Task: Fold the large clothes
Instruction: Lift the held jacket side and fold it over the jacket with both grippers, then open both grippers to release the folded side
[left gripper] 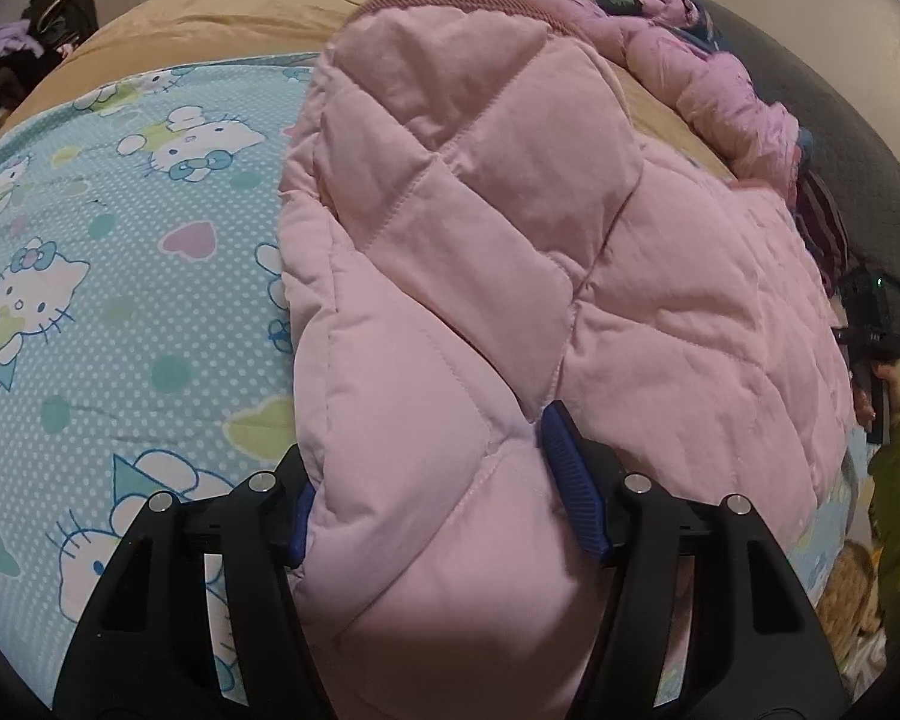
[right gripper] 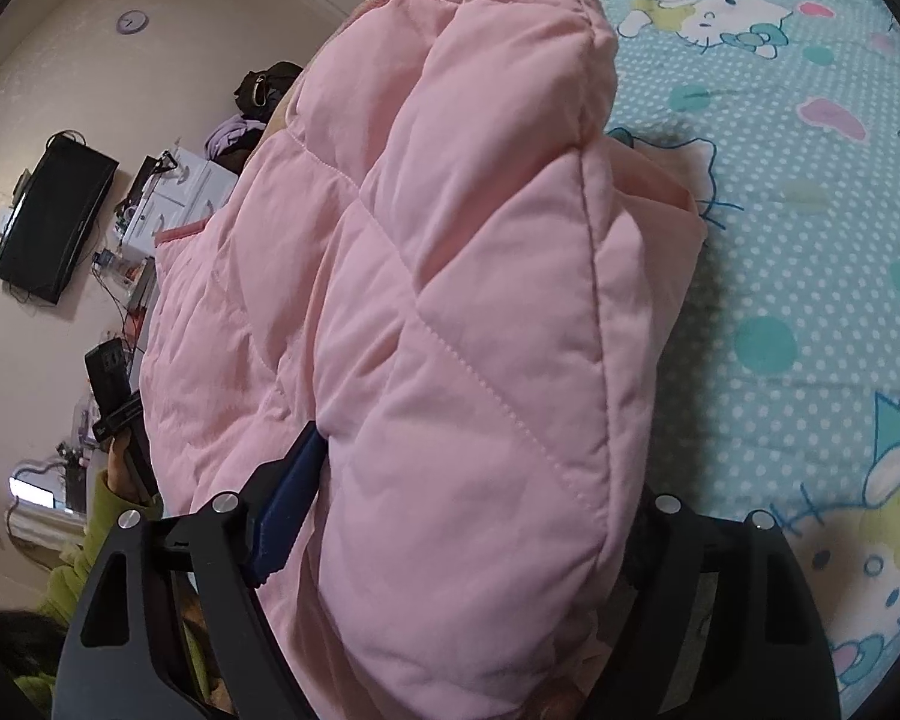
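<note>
Pink quilted jacket (left gripper: 498,252), lying bunched on the cartoon-print bed sheet (left gripper: 90,252), is being pinched at a thick folded edge by left tongs (left gripper: 444,492) and right tongs (right gripper: 468,516), risking slippage since puffy layers are bulging past the pads.

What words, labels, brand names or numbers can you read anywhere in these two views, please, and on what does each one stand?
No text can be read in either view.
The bedsheet carries only cartoon cats, hearts and dots, no lettering.
The pink quilted jacket shows no label or brand.
The round wall clock is too small and blurred for numerals.
The white boxes by the wall may bear print, but it is too small to read.
</note>
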`<act>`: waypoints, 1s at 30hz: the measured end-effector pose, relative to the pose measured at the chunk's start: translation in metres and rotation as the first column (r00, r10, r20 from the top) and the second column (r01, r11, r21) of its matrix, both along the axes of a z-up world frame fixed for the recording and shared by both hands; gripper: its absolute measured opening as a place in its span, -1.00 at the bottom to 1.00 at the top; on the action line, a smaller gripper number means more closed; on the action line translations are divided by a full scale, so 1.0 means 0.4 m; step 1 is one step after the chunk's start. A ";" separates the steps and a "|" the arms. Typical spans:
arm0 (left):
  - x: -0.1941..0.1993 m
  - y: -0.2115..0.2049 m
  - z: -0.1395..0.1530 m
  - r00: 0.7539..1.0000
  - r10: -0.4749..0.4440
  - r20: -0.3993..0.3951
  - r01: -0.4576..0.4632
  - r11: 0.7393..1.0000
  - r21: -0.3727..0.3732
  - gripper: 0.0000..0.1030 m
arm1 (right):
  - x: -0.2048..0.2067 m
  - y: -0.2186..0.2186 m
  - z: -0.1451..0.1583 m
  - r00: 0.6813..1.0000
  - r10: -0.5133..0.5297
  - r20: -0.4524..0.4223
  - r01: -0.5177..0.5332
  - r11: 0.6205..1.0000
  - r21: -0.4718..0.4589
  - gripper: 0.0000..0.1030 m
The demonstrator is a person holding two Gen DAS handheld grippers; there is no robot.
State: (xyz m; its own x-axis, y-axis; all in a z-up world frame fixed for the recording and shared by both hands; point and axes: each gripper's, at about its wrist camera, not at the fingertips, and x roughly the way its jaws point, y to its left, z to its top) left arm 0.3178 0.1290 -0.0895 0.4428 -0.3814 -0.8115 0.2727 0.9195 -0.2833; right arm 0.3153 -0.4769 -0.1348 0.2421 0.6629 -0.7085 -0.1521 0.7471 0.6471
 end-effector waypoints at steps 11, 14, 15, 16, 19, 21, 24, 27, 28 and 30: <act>0.096 0.016 -0.024 0.997 0.078 -0.029 -0.079 0.997 -0.006 0.57 | 0.056 -0.013 -0.035 0.997 -0.075 0.003 0.075 0.997 -0.003 0.75; 0.108 0.027 -0.040 0.994 0.084 -0.067 -0.087 0.995 -0.048 0.67 | 0.052 -0.002 -0.029 0.997 -0.073 0.020 0.073 0.997 0.009 0.73; 0.109 0.035 -0.047 0.993 0.087 -0.084 -0.094 0.992 -0.081 0.67 | 0.042 0.000 -0.031 0.997 -0.072 0.021 0.072 0.997 0.014 0.69; 0.109 0.038 -0.051 0.992 0.088 -0.095 -0.098 0.990 -0.104 0.60 | 0.038 0.000 -0.034 0.998 -0.068 0.013 0.067 0.997 0.032 0.66; 0.087 0.022 -0.041 0.994 0.083 -0.076 -0.091 0.991 -0.103 0.38 | 0.023 0.011 -0.031 0.998 -0.059 0.007 0.059 0.998 0.032 0.54; 0.069 0.002 -0.031 0.996 0.080 -0.046 -0.083 0.995 -0.062 0.37 | 0.029 0.013 -0.025 0.999 -0.050 0.001 0.050 0.999 0.018 0.52; 0.049 -0.017 -0.021 0.996 0.083 -0.034 -0.084 0.996 -0.033 0.36 | 0.060 0.023 -0.016 1.000 -0.017 -0.017 0.017 1.000 -0.013 0.52; 0.031 -0.030 -0.016 0.996 0.086 -0.031 -0.087 0.996 -0.018 0.36 | 0.095 0.029 -0.013 0.999 -0.018 -0.028 0.017 0.999 -0.035 0.54; 0.027 -0.031 -0.014 0.996 0.087 -0.028 -0.087 0.996 -0.013 0.36 | 0.098 0.036 -0.010 1.000 -0.013 -0.028 0.011 0.999 -0.043 0.55; 0.028 -0.031 -0.013 0.996 0.088 -0.032 -0.089 0.996 -0.017 0.36 | 0.091 0.037 -0.005 1.000 -0.020 -0.021 0.019 0.999 -0.048 0.60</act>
